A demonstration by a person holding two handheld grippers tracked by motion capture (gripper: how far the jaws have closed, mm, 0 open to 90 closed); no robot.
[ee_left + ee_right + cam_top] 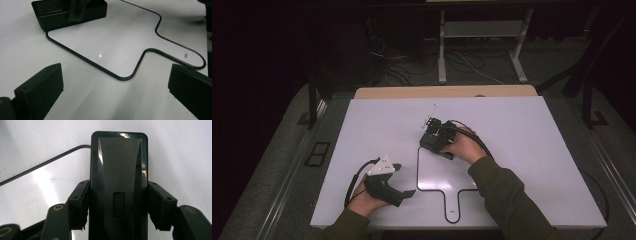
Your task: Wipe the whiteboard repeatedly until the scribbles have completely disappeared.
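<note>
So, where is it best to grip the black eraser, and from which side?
Grip the black eraser across its two long, straight sides near mid-length, coming from above; they are parallel and narrow enough. The right gripper already clamps it so.

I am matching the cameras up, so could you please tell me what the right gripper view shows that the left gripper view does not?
Right gripper view: the right hand-held gripper clamped on the sides of a black eraser, whose top reads "deli". Left gripper view: the left hand-held gripper with jaws wide apart and nothing between them, plus the paddle-shaped whiteboard's handle end. Shared: the eraser, the black-rimmed whiteboard and the white table.
</note>
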